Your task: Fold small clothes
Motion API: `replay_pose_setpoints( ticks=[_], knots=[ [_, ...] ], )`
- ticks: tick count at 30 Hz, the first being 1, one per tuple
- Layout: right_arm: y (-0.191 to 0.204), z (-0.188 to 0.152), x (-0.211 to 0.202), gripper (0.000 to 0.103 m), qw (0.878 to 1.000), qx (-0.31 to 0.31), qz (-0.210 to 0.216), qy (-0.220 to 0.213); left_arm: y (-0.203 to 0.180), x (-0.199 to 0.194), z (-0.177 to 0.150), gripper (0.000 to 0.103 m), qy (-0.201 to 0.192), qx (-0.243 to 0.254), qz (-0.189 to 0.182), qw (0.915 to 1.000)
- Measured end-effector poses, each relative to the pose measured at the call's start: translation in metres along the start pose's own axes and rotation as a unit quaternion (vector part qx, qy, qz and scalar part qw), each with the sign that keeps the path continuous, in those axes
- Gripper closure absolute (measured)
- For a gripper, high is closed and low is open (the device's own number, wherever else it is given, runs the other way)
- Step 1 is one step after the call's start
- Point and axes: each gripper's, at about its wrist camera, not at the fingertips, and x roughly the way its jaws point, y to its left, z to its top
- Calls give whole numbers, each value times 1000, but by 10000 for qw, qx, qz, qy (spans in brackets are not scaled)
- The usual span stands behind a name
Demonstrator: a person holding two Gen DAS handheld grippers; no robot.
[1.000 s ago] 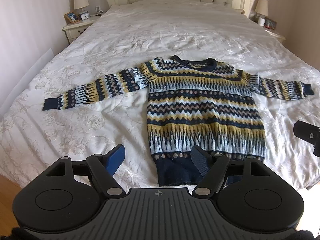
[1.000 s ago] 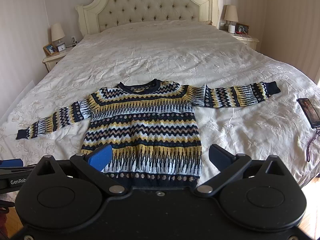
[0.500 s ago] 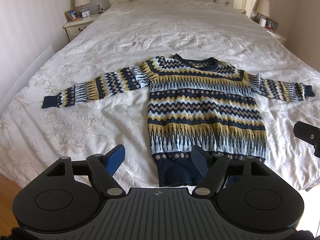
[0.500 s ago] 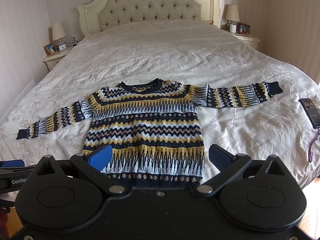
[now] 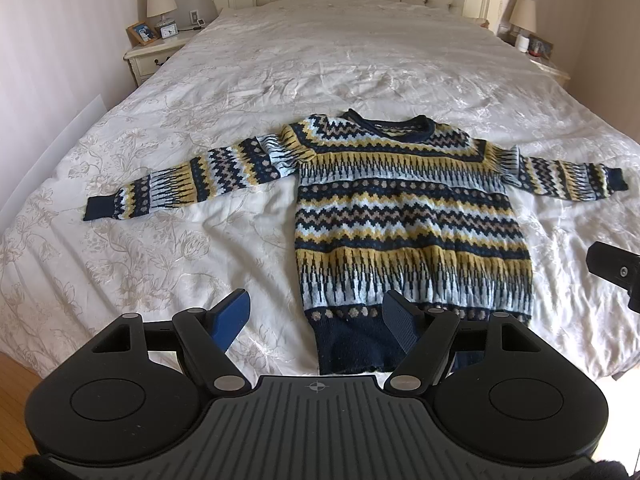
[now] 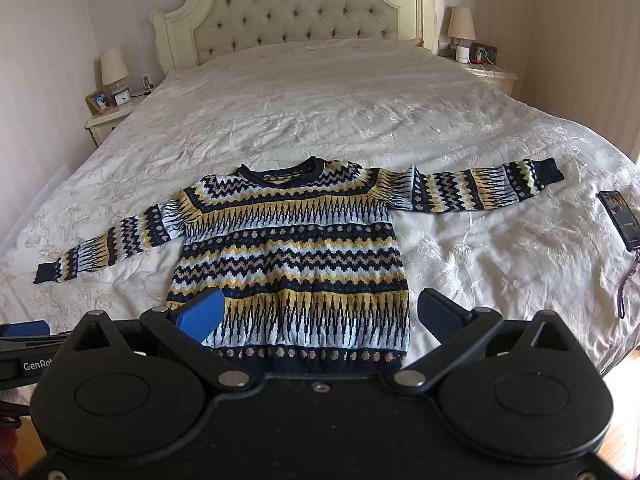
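A navy, yellow and pale-blue patterned sweater [image 5: 408, 216] lies flat and face up on the bed, both sleeves spread out; it also shows in the right wrist view [image 6: 292, 256]. My left gripper [image 5: 316, 320] is open and empty, hovering near the hem's left corner at the bed's foot. My right gripper [image 6: 316, 316] is open and empty, hovering above the hem. Part of the right gripper [image 5: 616, 268] shows at the left view's right edge, and the left gripper's tip [image 6: 24, 330] at the right view's left edge.
The white floral bedspread [image 5: 160, 248] covers a large bed with a tufted headboard [image 6: 296, 12]. A phone with a purple strap [image 6: 620, 220] lies on the bed to the right of the sweater. Nightstands with lamps [image 5: 154, 46] [image 6: 480, 60] flank the headboard.
Both grippers have tilted up and drawn back a little, so the sweater sits lower in the views. The sweater has not moved and both grippers stay open.
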Motion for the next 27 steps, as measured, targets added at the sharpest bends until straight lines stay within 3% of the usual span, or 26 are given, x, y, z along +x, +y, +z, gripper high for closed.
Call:
replay_pose_setpoints(
  ticks=[27],
  knots=[
    [11,0,-3,1,10000,-68,8,-41,6,-1,0,31,52,-61,-64,9999]
  ],
)
